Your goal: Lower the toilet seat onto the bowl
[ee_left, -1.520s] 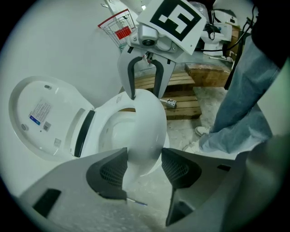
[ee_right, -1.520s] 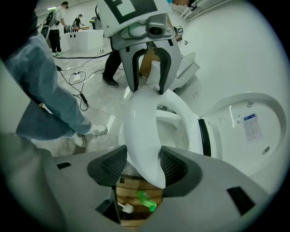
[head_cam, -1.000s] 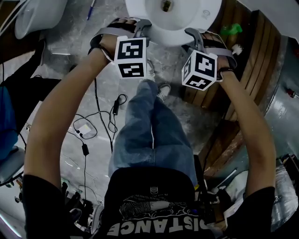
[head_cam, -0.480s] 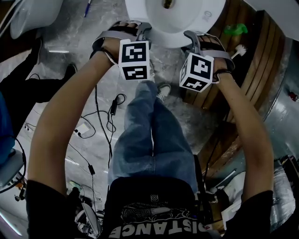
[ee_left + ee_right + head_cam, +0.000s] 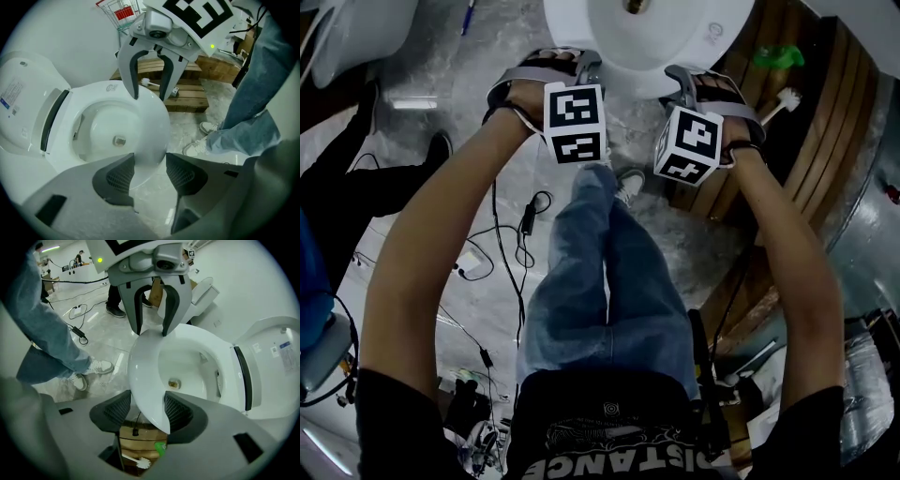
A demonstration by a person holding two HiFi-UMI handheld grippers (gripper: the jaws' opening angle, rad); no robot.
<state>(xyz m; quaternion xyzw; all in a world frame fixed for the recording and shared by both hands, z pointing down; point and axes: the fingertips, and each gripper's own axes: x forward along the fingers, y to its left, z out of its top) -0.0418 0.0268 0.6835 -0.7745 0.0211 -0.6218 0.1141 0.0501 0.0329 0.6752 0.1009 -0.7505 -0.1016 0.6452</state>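
Observation:
A white toilet bowl (image 5: 694, 28) fills the top of the head view. Its seat ring (image 5: 157, 126) (image 5: 140, 371) lies flat around the bowl, and the lid (image 5: 23, 93) (image 5: 274, 352) stands raised behind it. My left gripper (image 5: 572, 66) (image 5: 150, 161) hangs over the ring's front left edge, jaws apart, with nothing clamped between them. Over the front right edge, my right gripper (image 5: 689, 80) (image 5: 147, 404) is also open, and the ring shows through its gap. Each gripper view shows the other gripper, the right (image 5: 149, 97) and the left (image 5: 151, 333), with its fingertips at the ring's edge.
A wooden pallet (image 5: 792, 150) (image 5: 187, 96) lies right of the toilet, with a toilet brush (image 5: 783, 98) (image 5: 138, 462) and a green object (image 5: 778, 56). Cables (image 5: 502, 244) trail over the marble floor. A second toilet (image 5: 366, 33) and a person's dark leg (image 5: 356, 187) are at left.
Both grippers have crept a little forward towards the bowl's front edge. The seat and lid look the same.

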